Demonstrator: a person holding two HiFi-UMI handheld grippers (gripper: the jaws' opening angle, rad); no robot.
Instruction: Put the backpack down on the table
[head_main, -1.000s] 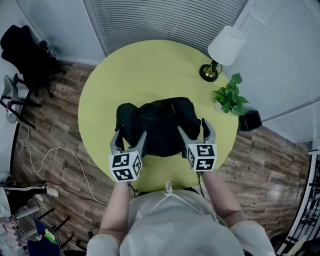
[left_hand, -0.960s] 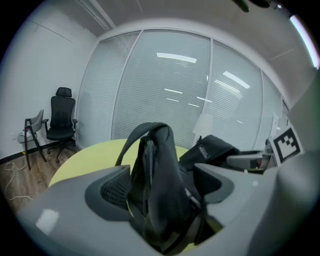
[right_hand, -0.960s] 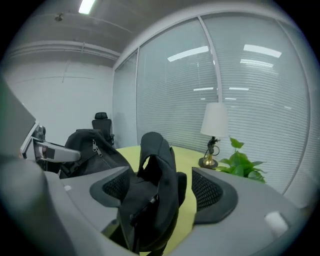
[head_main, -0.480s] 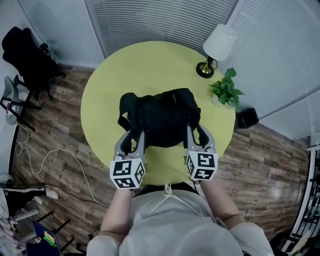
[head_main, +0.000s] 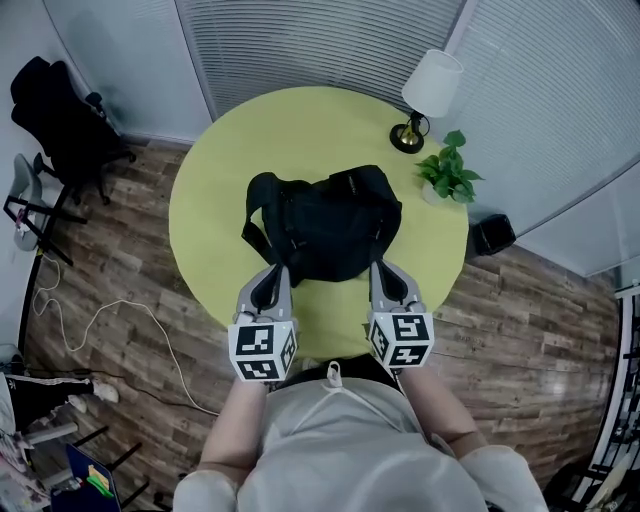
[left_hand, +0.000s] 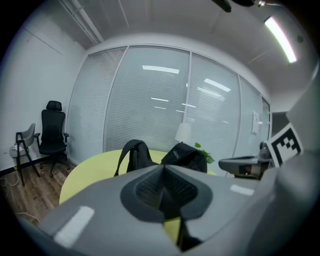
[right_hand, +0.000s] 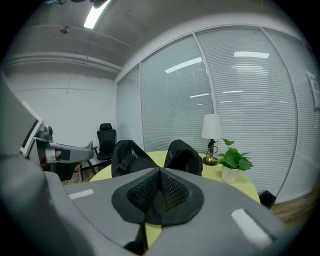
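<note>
Round yellow desk (head_main: 205, 190), black backpack (head_main: 325, 225) lying on it, left tool (head_main: 274, 277) and right tool (head_main: 381, 274) just beside it, both clenched, empty

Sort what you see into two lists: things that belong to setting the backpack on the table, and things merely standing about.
Job: black fabric backpack; round yellow-green table; left gripper and right gripper, both shut, empty.
Standing about: white-shaded lamp; green potted plant; black office chair.

left tool (head_main: 279, 272): jaws pressed together | right tool (head_main: 377, 270): jaws pressed together | both level, side by side
</note>
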